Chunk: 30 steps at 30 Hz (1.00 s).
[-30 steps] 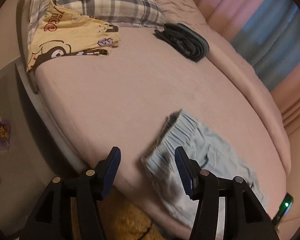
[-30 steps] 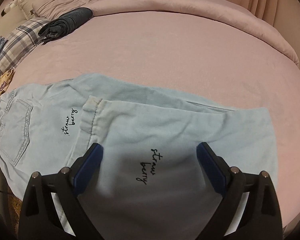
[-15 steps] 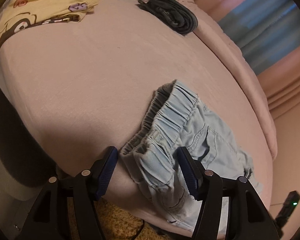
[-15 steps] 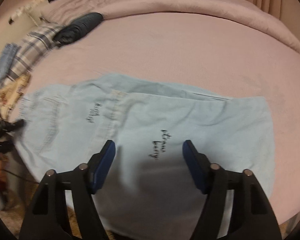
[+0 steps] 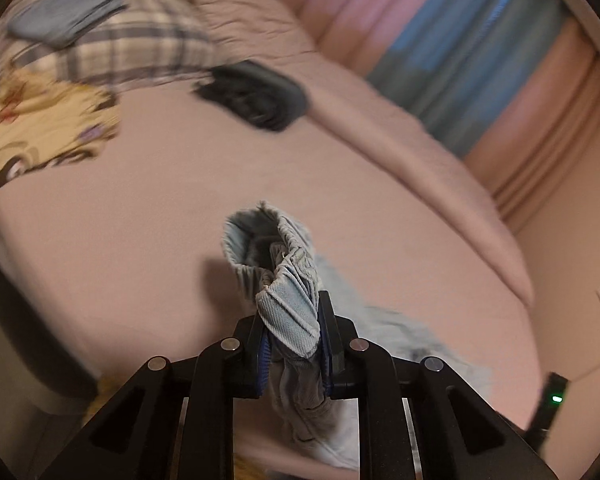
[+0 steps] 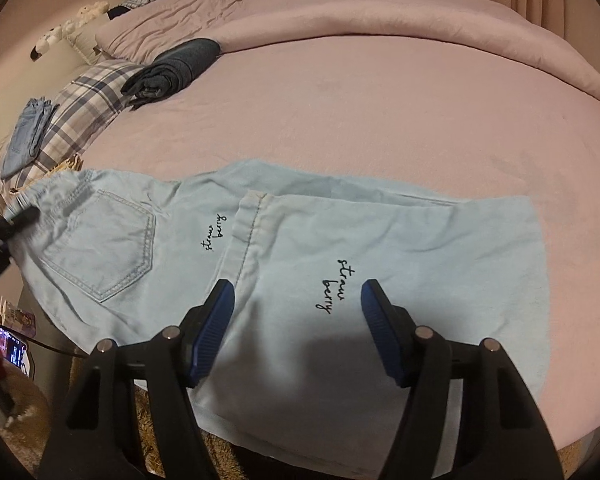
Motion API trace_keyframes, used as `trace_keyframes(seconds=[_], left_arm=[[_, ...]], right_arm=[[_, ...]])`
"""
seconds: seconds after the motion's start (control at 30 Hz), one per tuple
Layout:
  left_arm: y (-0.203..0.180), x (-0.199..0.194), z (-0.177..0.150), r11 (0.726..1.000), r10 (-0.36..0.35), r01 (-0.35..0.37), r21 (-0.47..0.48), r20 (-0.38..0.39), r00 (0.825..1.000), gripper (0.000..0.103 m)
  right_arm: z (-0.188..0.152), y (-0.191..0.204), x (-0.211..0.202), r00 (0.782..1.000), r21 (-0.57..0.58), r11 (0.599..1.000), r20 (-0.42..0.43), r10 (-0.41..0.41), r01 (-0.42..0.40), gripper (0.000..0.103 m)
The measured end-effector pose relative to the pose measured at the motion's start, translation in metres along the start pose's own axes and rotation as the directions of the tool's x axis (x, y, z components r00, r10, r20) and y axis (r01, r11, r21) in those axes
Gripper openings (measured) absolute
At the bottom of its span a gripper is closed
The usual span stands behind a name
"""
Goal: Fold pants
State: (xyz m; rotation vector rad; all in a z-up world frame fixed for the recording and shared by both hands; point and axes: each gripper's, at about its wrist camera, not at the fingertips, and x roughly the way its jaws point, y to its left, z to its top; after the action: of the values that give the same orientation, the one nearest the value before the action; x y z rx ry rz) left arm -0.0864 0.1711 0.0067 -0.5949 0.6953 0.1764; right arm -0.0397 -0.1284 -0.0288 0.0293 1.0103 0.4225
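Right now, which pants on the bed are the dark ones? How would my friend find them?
Start at the pink bed and look to its far side, where the checked pillow lies. The dark pants sit folded on the sheet just beside that pillow. They are the only charcoal bundle; the other pants are pale blue.

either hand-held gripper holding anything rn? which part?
The left hand-held gripper is closing on the light blue pants, pinching the bunched elastic waistband. The right hand-held gripper hovers open over the folded leg, holding nothing.
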Motion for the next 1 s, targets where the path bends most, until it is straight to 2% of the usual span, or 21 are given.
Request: trace_keyframes(seconds=[0.1,0.23,0.33,0.4,0.47,0.57,0.7,0.77,0.83,0.87,0.93,0.97,1.0], left_arm=[[-0.025,-0.009,0.002,0.997,-0.056,0.055,0.049,0.021,0.998,0.017],[-0.063,-0.008,0.003,0.979,-0.172,0.172,0.114,-0.010,0.985,0.017],[-0.100,-0.001,-0.004,0.952,-0.241,0.248,0.182,-0.057,0.969,0.017],[-0.129,0.006,-0.017,0.924,-0.279,0.297,0.242,-0.108,0.954,0.017],[-0.156,0.016,-0.035,0.894,-0.284,0.318,0.317,-0.149,0.947,0.017],[-0.183,0.036,-0.063,0.863,-0.261,0.326,0.386,-0.212,0.942,0.017],[-0.200,0.078,-0.094,0.847,-0.218,0.360,0.392,-0.360,0.907,0.017],[-0.208,0.098,-0.112,0.839,-0.168,0.357,0.410,-0.428,0.888,0.022],[-0.212,0.107,-0.122,0.837,-0.150,0.367,0.406,-0.473,0.868,0.028],[-0.213,0.106,-0.124,0.836,-0.148,0.369,0.407,-0.480,0.865,0.030],[-0.216,0.099,-0.122,0.824,-0.171,0.395,0.407,-0.486,0.857,0.045],[-0.218,0.091,-0.118,0.811,-0.214,0.442,0.384,-0.508,0.834,0.050],[-0.221,0.084,-0.115,0.799,-0.251,0.482,0.361,-0.528,0.812,0.059]], right_arm=[[0.000,-0.005,-0.004,1.000,0.014,1.000,0.010,0.003,-0.003,0.065],[0.002,-0.017,-0.015,0.999,0.046,0.999,0.036,0.002,-0.004,0.065],[0.003,-0.033,-0.030,0.996,0.097,0.994,0.075,0.044,-0.052,0.065],[0.003,-0.044,-0.043,0.993,0.124,0.991,0.113,0.039,-0.053,0.065],[0.002,-0.055,-0.051,0.991,0.154,0.988,0.133,0.008,-0.028,0.066],[-0.004,-0.085,-0.060,0.989,0.252,0.966,0.146,0.021,-0.058,0.067],[-0.015,-0.112,-0.067,0.989,0.319,0.947,0.150,-0.011,-0.037,0.067],[-0.019,-0.116,-0.069,0.989,0.334,0.941,0.150,0.001,-0.052,0.068],[-0.022,-0.120,-0.068,0.989,0.354,0.933,0.148,0.014,-0.066,0.068],[-0.023,-0.122,-0.068,0.989,0.361,0.930,0.146,0.014,-0.066,0.068],[-0.025,-0.124,-0.070,0.989,0.373,0.925,0.150,0.018,-0.074,0.068],[-0.025,-0.125,-0.070,0.988,0.379,0.922,0.154,0.024,-0.082,0.068],[-0.025,-0.127,-0.071,0.986,0.392,0.915,0.160,0.036,-0.097,0.068]])
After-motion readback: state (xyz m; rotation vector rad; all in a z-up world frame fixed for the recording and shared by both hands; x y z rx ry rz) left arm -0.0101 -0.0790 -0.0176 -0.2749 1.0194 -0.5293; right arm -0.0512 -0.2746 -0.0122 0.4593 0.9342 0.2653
